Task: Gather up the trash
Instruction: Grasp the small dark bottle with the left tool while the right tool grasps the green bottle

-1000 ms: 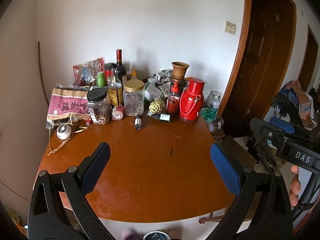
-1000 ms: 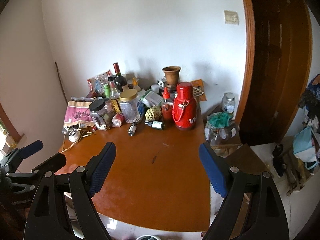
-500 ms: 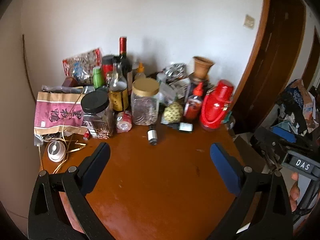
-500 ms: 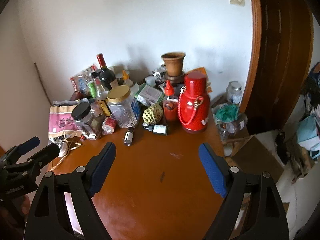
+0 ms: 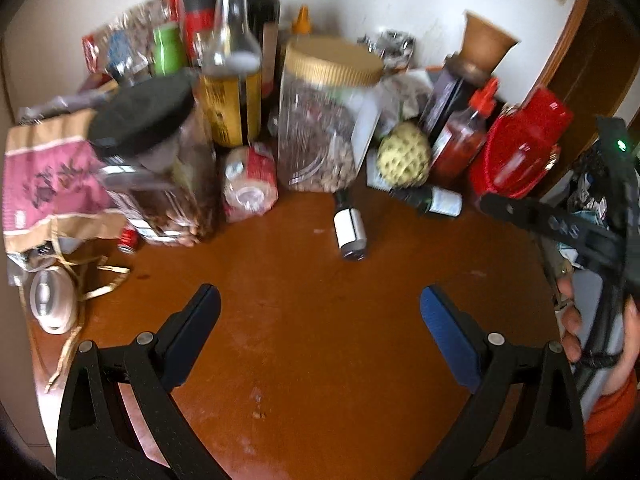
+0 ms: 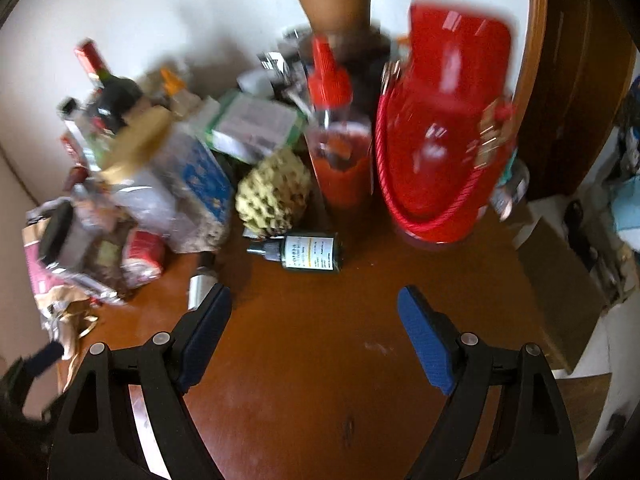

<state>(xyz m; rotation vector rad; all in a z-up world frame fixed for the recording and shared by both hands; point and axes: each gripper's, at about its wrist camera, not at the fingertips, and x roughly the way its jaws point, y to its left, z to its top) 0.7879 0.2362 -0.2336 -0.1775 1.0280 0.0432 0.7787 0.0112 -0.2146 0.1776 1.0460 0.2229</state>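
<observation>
My left gripper (image 5: 320, 300) is open and empty above the brown table (image 5: 320, 340). Just beyond it a small dark bottle with a white label (image 5: 349, 229) lies on its side. A crushed red can (image 5: 249, 184) lies to its left. My right gripper (image 6: 314, 300) is open and empty. A small green spray bottle (image 6: 304, 251) lies on its side just ahead of it; it also shows in the left wrist view (image 5: 434, 200). The white-labelled bottle (image 6: 202, 280) sits by my right gripper's left finger.
Jars (image 5: 324, 120), tall bottles (image 5: 234, 64), a red thermos (image 6: 444, 136), a red sauce bottle (image 6: 340, 148), a custard apple (image 6: 274, 196) and a pink bag (image 5: 44, 176) crowd the table's far side. A wooden door (image 6: 580, 80) stands on the right.
Both grippers have moved forward and down toward the clutter at the back of the table. The bottles now lie close ahead of the open fingers. Both stay open and empty.
</observation>
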